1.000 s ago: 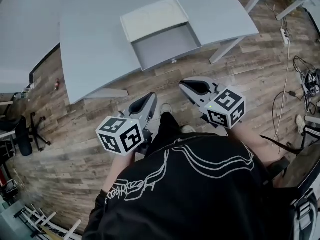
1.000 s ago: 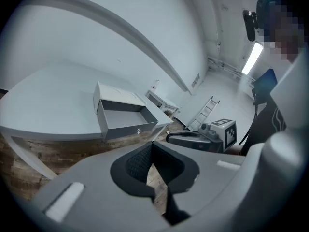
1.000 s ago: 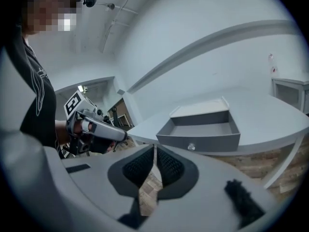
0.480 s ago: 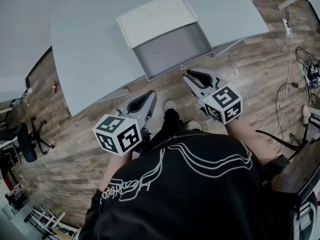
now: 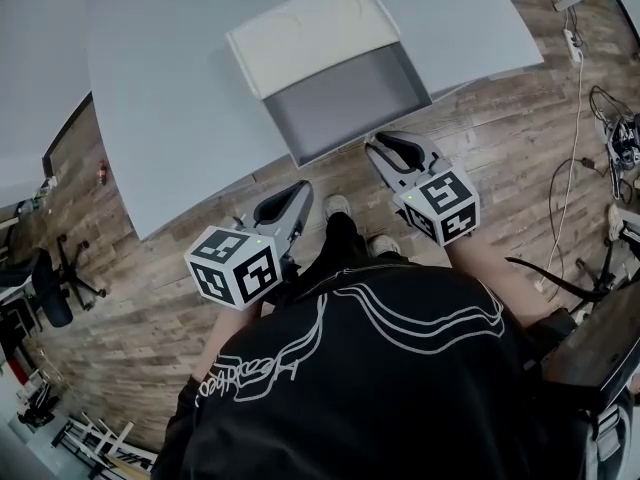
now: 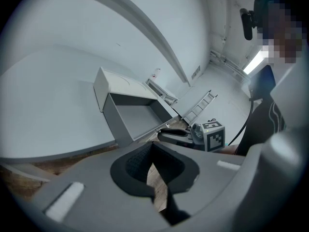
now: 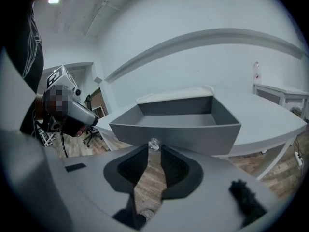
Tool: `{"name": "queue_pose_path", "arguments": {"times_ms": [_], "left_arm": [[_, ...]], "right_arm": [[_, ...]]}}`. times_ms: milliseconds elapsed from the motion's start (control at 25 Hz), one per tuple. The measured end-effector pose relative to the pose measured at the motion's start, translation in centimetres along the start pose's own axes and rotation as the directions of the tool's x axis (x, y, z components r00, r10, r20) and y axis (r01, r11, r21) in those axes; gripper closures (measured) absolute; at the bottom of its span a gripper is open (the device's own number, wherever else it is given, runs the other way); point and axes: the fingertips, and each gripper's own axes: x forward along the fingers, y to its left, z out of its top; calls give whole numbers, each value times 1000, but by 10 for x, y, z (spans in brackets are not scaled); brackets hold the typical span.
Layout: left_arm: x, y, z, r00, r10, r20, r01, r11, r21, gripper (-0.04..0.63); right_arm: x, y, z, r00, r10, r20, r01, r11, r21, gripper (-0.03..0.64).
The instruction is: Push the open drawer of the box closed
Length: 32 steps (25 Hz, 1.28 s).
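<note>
A white box (image 5: 315, 30) sits on the grey table (image 5: 170, 98) with its grey drawer (image 5: 345, 103) pulled out over the table's near edge. The drawer is empty inside (image 7: 176, 120). My right gripper (image 5: 382, 148) is just below the drawer front. Only a narrow slit shows between its jaws, which hold nothing. In the right gripper view, the drawer's small clear knob (image 7: 153, 143) lies right beyond the gripper tips (image 7: 154, 152). My left gripper (image 5: 290, 200) hangs lower left, over the floor, shut and empty. In its own view the left gripper (image 6: 152, 148) sees the box (image 6: 120, 81) and drawer (image 6: 135, 115) at an angle.
Wooden floor lies under both grippers, with the person's shoes (image 5: 335, 208) between them. An office chair (image 5: 50, 278) stands at the left. Cables and a power strip (image 5: 572, 66) run along the right. A second white table (image 7: 282, 92) stands to the right.
The view has closed in on the table, so box and drawer look larger. My right gripper has come up to the drawer front. My left gripper has barely moved.
</note>
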Motion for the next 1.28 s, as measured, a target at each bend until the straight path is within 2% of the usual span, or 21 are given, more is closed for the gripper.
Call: {"name": "queue_pose_path", "arguments": {"times_ms": [600, 1280], "left_arm": [[-4, 18, 21, 1000, -12, 28, 12, 1000, -20, 591], [-16, 58, 47, 996, 2, 84, 4, 998, -70, 591]], "right_arm": [[5, 2, 5, 998, 22, -55, -20, 999, 26, 546], [49, -27, 46, 996, -20, -87, 25, 998, 61, 546]]}}
